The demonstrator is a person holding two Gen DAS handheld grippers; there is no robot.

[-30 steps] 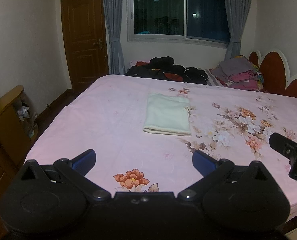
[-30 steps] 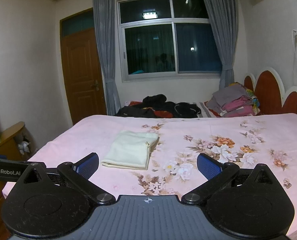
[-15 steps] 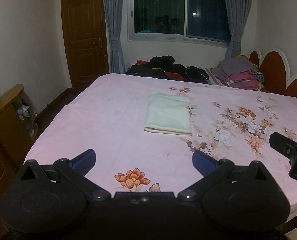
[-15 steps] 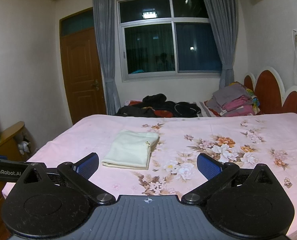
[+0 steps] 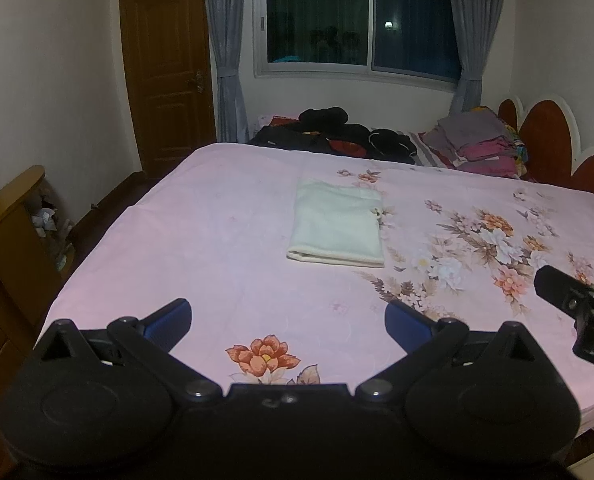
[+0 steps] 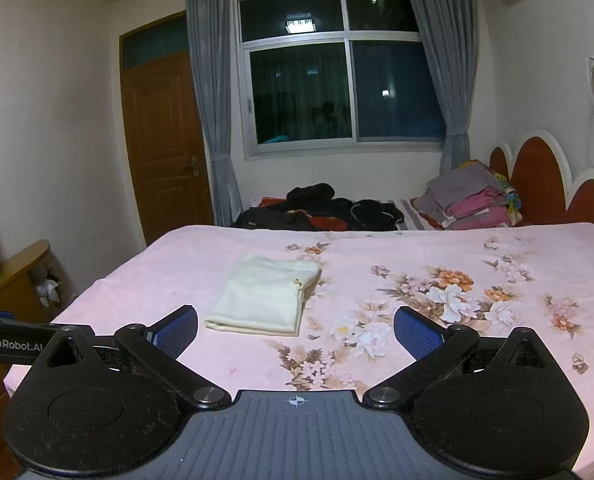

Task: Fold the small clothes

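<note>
1. Both grippers, left gripper [image 5: 285, 316] and right gripper [image 6: 295, 330], are held spread wide with nothing gripped, near the bed's edge.
2. Cream garment [image 5: 337, 226] is laid folded mid-bed [image 5: 217, 240], well apart, so it's probably finished.

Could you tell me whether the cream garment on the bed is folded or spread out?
Folded: the cream garment lies as a neat rectangle with stacked layers at its near edge.

The bedsheet [image 5: 217, 240] is pale pink, printed with orange, white and pink flowers on brown leaves. On it lies a cream folded garment [image 5: 337, 226]. Beyond the sheet's far edge sit black clothes [image 6: 321, 208] and a grey-and-pink folded stack [image 6: 469, 200].
</note>
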